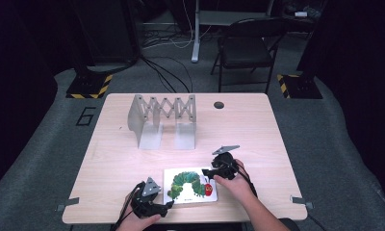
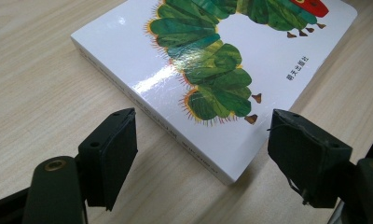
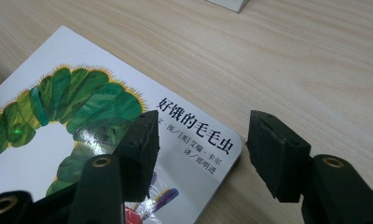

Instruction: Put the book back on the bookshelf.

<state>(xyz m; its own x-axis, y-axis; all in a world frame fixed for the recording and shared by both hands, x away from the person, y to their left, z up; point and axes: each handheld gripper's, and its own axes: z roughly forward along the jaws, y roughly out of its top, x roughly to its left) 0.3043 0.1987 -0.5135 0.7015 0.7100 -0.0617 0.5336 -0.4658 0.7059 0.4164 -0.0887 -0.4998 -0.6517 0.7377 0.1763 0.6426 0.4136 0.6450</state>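
A: Since the left claw (image 2: pixel 201 154) has its jaws apart around the near corner of the book (image 2: pixel 212 60) without pressing on it, I'd say nothing is gripped on that side yet.

B: And the right claw (image 3: pixel 201 154)?

A: Also apart. One jaw hangs over the cover by the printed title, the other over bare wood past the book's edge. Neither pad looks to be pressing.

B: So where's the book?

A: Flat on the counter (image 1: pixel 258 130), cover up, near the person's edge, between the two claws.

B: How far along, then?

A: Early, I'd judge. Both claws are placed at opposite corners, but the lift is still to come.

B: Anything else around?

A: A grey folding rack (image 1: pixel 162 120) stands well apart toward the far side, slots free. The counter between it and the book is bare, so nothing blocks the way.
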